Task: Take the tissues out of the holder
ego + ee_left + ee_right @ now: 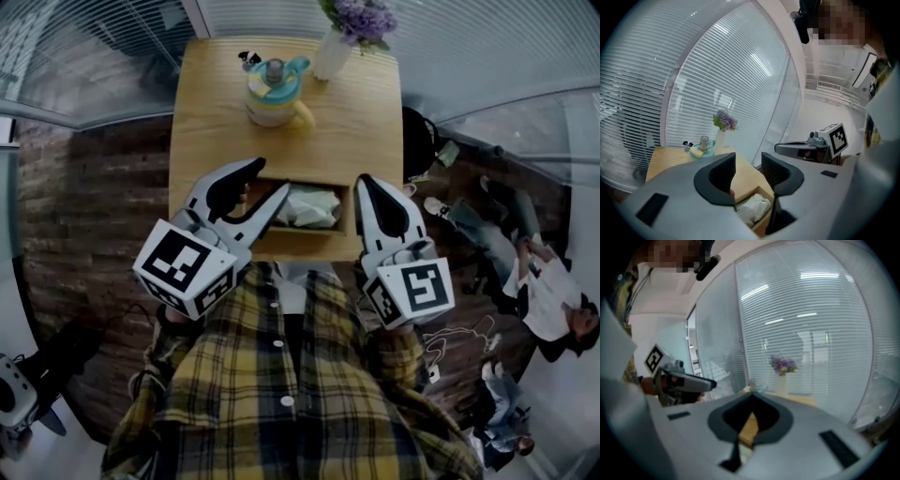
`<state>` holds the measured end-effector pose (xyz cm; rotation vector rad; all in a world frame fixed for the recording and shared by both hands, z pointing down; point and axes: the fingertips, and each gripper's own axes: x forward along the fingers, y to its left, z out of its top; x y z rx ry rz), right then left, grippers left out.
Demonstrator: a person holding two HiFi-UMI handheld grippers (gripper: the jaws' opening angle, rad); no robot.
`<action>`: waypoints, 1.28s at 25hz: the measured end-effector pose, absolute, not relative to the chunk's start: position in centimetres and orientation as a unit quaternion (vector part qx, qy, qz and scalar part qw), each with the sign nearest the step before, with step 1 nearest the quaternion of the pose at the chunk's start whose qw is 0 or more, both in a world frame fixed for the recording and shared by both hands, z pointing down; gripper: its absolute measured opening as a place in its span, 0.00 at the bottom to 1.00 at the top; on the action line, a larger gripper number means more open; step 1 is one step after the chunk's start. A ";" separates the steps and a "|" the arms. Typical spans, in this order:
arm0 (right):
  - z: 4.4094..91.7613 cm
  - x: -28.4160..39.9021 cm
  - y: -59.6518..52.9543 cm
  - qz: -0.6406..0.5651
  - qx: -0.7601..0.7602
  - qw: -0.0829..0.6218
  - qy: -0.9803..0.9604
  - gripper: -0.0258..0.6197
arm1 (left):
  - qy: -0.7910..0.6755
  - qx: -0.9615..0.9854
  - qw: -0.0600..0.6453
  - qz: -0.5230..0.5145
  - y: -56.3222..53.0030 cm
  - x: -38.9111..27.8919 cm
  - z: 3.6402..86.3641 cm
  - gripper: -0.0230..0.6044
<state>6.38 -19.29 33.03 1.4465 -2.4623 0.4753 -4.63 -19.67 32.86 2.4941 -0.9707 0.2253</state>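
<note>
A wooden tissue holder (305, 232) sits at the near edge of a small wooden table (366, 131), with crumpled white tissues (311, 206) inside it. My left gripper (270, 180) hovers over the holder's left end, jaws open with nothing between them. In the left gripper view the tissues (752, 208) lie just below the open left gripper (748, 161), and the pads do not touch them. My right gripper (367, 186) is at the holder's right end, shut and empty. Its tips meet in the right gripper view (751, 398).
At the table's far side stand a yellow and teal teapot (274, 89), a small panda figure (248, 61) and a white vase of purple flowers (352, 28). Window blinds run behind the table. People sit to the right (544, 281).
</note>
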 end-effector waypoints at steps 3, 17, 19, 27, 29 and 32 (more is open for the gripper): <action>33.1 6.7 -19.5 0.164 0.495 0.121 -0.844 0.06 | -0.345 0.904 0.229 0.105 -19.6 -4.5 33.8 0.31; 34.4 7.4 -19.1 0.180 0.493 0.121 -0.843 0.06 | -0.235 0.891 0.227 0.315 -15.2 -4.7 42.8 0.31; 34.7 7.5 -19.0 0.182 0.493 0.120 -0.842 0.06 | -0.228 0.885 0.229 0.337 -14.9 -4.6 44.1 0.31; 35.3 8.0 -18.5 0.196 0.496 0.117 -0.838 0.06 | -0.185 0.853 0.252 0.419 -13.2 -4.4 48.5 0.31; 35.5 8.1 -18.5 0.199 0.497 0.116 -0.837 0.06 | -0.175 0.842 0.267 0.435 -12.8 -4.3 49.5 0.31; 35.8 8.4 -18.5 0.204 0.500 0.114 -0.834 0.06 | -0.165 0.829 0.287 0.451 -12.5 -3.9 50.8 0.31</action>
